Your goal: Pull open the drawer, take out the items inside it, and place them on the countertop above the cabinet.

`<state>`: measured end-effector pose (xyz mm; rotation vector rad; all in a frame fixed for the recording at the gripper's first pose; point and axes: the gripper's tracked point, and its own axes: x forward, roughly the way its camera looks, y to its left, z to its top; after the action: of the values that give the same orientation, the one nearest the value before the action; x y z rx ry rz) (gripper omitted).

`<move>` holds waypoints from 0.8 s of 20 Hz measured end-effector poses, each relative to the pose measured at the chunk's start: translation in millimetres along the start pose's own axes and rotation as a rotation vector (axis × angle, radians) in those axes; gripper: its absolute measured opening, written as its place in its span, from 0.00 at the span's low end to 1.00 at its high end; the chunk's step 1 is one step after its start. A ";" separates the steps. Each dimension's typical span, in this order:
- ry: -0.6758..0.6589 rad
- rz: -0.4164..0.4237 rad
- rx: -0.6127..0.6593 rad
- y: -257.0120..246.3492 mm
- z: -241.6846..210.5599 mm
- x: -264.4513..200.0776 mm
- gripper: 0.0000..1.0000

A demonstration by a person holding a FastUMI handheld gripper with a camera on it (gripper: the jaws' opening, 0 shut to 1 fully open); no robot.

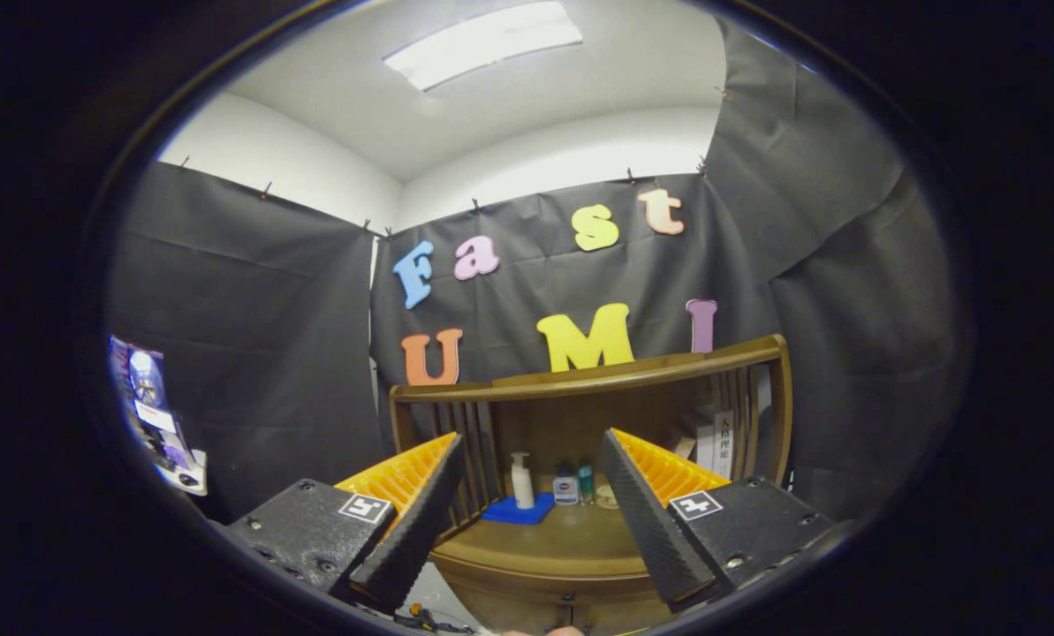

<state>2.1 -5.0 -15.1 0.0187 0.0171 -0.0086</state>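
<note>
Fingers (pixel 527 521) apart, cabinet countertop (pixel 544 539) betw. & beyond

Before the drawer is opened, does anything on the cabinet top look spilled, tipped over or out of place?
Nothing stands out. The white pump bottle, on a blue cloth, and the small bottles stand upright on the wooden countertop; no spill shows. The gripper is open, holding nothing.

Your countertop (pixel 571 534): a curved wooden cabinet top with a slatted rail behind it.

On it you have a blue cloth (pixel 518 511) with a white pump bottle (pixel 522 481) standing on it, then a small clear-and-blue bottle (pixel 565 488) and a slim teal bottle (pixel 586 484) just beside, near the back.
</note>
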 end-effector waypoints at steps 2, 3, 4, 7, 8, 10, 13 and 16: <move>0.003 -0.009 0.004 -3.8 -6.8 -0.7 0.99; 0.005 -0.009 0.008 -4.4 -10.4 -1.8 0.99; 0.007 -0.010 0.012 -5.8 -14.7 -1.5 0.99; 0.018 -0.012 0.011 -8.2 -30.2 -0.3 0.99; 0.025 -0.018 0.010 -10.3 -37.2 0.7 0.99; 0.046 -0.020 0.014 -12.4 -53.5 2.0 0.99; 0.063 -0.031 0.024 -19.9 -78.5 1.6 0.99; 0.080 -0.062 0.004 -29.8 -107.7 2.5 0.99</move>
<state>2.5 -32.8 -123.3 0.0223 0.0975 -0.0698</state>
